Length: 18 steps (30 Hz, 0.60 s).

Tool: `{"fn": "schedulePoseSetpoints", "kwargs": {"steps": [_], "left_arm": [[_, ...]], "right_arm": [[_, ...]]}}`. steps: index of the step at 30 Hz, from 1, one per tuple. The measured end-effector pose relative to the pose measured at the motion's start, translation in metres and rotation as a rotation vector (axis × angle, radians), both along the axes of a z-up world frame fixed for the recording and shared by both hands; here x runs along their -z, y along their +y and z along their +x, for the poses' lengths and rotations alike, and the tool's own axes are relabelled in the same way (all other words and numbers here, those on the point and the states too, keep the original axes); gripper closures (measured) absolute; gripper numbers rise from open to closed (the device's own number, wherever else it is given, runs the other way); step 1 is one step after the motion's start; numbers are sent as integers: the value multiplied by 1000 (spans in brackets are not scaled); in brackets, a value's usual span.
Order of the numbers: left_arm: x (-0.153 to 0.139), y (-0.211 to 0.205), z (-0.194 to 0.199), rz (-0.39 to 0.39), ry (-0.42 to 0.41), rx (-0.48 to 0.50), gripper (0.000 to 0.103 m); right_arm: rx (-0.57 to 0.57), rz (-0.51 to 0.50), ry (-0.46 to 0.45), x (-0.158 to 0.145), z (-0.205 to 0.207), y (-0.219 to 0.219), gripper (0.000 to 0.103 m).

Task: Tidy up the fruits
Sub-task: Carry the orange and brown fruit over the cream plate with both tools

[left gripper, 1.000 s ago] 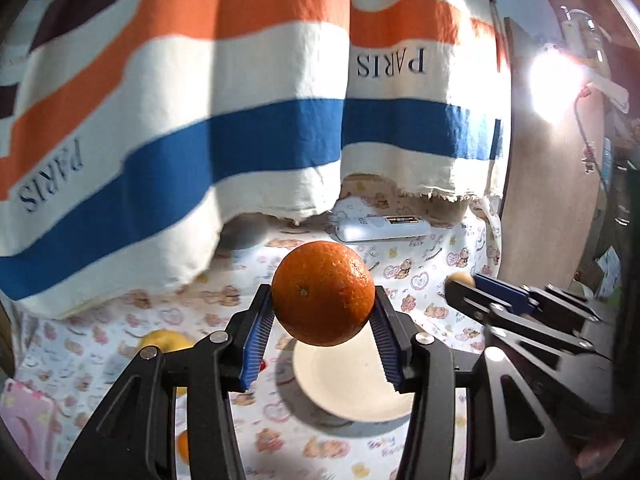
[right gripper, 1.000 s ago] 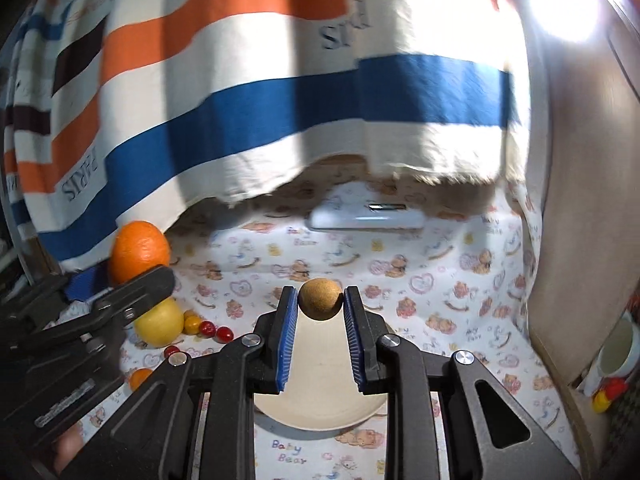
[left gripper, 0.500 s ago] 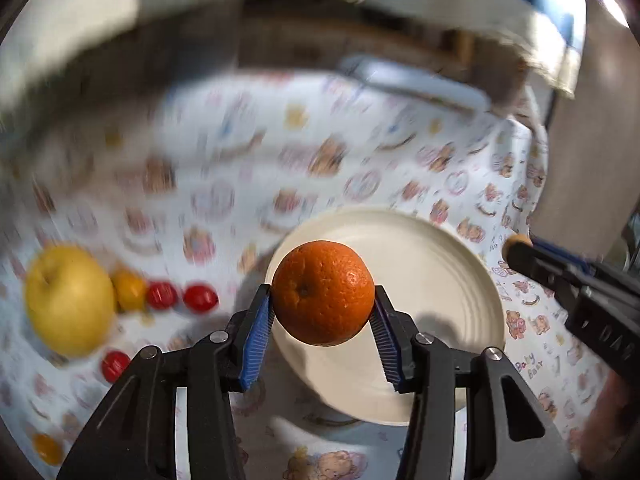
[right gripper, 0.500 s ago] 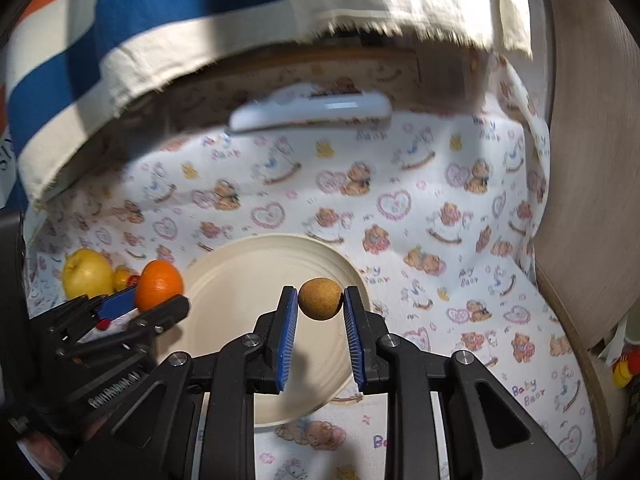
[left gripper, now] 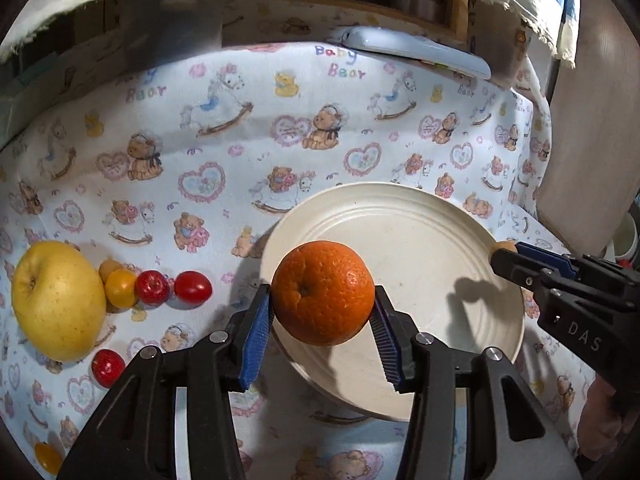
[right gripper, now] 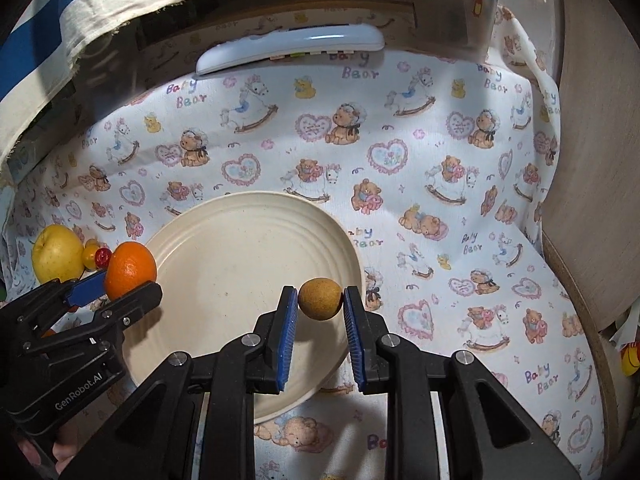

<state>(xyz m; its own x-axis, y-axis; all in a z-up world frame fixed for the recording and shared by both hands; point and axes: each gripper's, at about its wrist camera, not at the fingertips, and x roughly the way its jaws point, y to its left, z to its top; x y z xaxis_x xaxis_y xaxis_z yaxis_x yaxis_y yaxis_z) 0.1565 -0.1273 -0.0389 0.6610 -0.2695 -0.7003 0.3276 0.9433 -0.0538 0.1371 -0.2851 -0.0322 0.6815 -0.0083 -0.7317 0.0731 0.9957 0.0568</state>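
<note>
Gripping across its widest girth, the left claw (left gripper: 322,318) holds a round, dimpled orange (left gripper: 323,292), firm but heavyish, at lower centre over the cream ribbed plate (left gripper: 420,232). The right claw (right gripper: 321,320) pinches a small, light, russet-brown round fruit (right gripper: 320,298), liable to roll, above the plate's right rim.

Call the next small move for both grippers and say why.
Probably lower both a little further, then open. The left gripper is clamped on the orange over the plate, and the right gripper pinches the small brown fruit over its right side. The plate holds nothing yet, and both fruits cast shadows on it, so they look still above it.
</note>
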Motion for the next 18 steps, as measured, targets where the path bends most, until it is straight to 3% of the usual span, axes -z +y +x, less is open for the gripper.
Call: {"fn": "schedulePoseSetpoints", "kwargs": {"steps": [18], "left_arm": [[1, 3, 3, 11, -12, -29, 56]], "right_arm": [[13, -23, 10, 2, -1, -1, 78]]}}
